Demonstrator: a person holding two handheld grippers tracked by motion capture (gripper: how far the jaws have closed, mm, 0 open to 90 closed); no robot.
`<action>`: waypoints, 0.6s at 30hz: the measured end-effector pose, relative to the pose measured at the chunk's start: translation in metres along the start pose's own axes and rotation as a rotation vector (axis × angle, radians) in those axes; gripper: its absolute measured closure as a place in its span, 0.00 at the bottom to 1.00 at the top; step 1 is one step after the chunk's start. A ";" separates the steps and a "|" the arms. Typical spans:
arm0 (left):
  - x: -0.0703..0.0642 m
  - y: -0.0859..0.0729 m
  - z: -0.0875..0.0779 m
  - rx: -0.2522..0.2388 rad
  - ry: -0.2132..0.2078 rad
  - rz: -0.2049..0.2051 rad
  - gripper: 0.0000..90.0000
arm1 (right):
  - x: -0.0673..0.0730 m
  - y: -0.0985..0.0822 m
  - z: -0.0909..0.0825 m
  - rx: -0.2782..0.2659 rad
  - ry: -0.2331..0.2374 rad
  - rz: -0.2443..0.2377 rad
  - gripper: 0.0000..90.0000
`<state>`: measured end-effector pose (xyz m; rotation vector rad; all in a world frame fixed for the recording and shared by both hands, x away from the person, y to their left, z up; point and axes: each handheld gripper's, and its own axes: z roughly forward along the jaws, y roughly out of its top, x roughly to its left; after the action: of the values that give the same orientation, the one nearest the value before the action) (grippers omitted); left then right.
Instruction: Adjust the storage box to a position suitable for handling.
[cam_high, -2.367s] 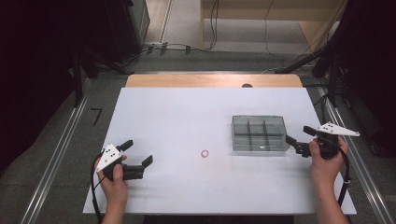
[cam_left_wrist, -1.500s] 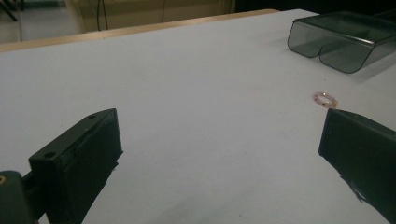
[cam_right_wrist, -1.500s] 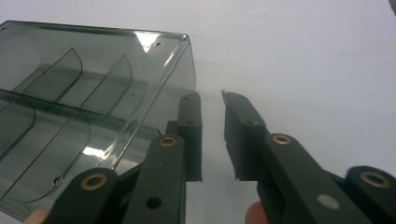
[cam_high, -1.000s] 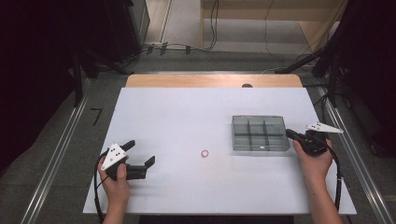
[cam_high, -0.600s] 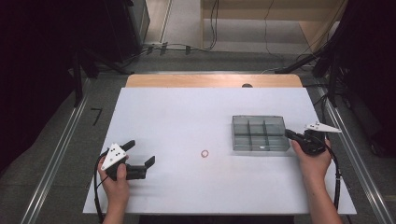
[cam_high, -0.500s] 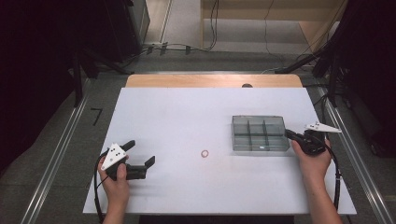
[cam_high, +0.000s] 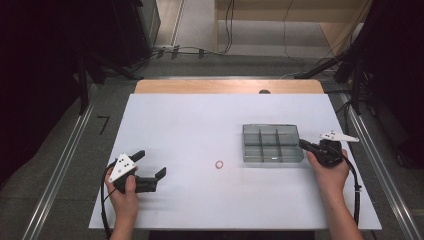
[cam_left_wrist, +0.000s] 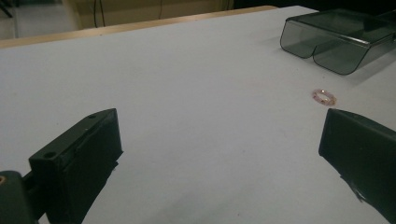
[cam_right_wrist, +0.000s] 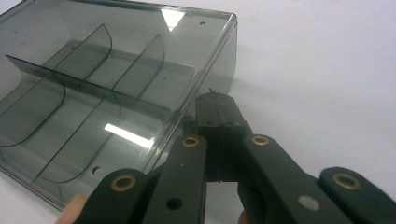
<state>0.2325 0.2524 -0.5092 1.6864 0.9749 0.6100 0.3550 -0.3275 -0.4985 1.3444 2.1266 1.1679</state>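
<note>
A smoky clear box (cam_high: 272, 143) with divided compartments lies right of centre on the white table (cam_high: 200, 125). My right gripper (cam_high: 303, 144) is shut with its tips against the box's right side wall. In the right gripper view its closed jaws (cam_right_wrist: 215, 103) meet beside the box (cam_right_wrist: 93, 79), with nothing visibly clamped. A small pink ring (cam_high: 219, 164) lies on the table left of the box. My left gripper (cam_high: 150, 163) rests open near the front left. In the left gripper view its jaws (cam_left_wrist: 219, 128) stand wide apart and empty, with the ring (cam_left_wrist: 324, 96) and the box (cam_left_wrist: 336, 42) ahead at the right.
A wooden strip (cam_high: 230, 86) runs along the table's far edge. Metal rails (cam_high: 65, 165) flank the table on both sides. Cables (cam_high: 190, 50) lie on the floor beyond it.
My right gripper has shifted slightly left and away from me, up to the box's side. The left gripper, the ring and the box have stayed put.
</note>
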 end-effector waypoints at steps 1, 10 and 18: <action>0.000 0.000 0.000 0.000 0.000 0.000 0.00 | 0.001 0.000 0.000 0.000 0.005 -0.001 0.97; 0.000 0.000 0.000 0.001 -0.002 0.001 0.00 | 0.011 0.002 0.004 0.004 0.026 -0.018 0.97; 0.000 0.000 0.000 0.003 -0.005 0.002 0.00 | 0.019 0.003 0.008 0.008 0.039 -0.036 0.97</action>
<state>0.2323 0.2524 -0.5091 1.6908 0.9715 0.6061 0.3533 -0.3064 -0.4984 1.2914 2.1757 1.1811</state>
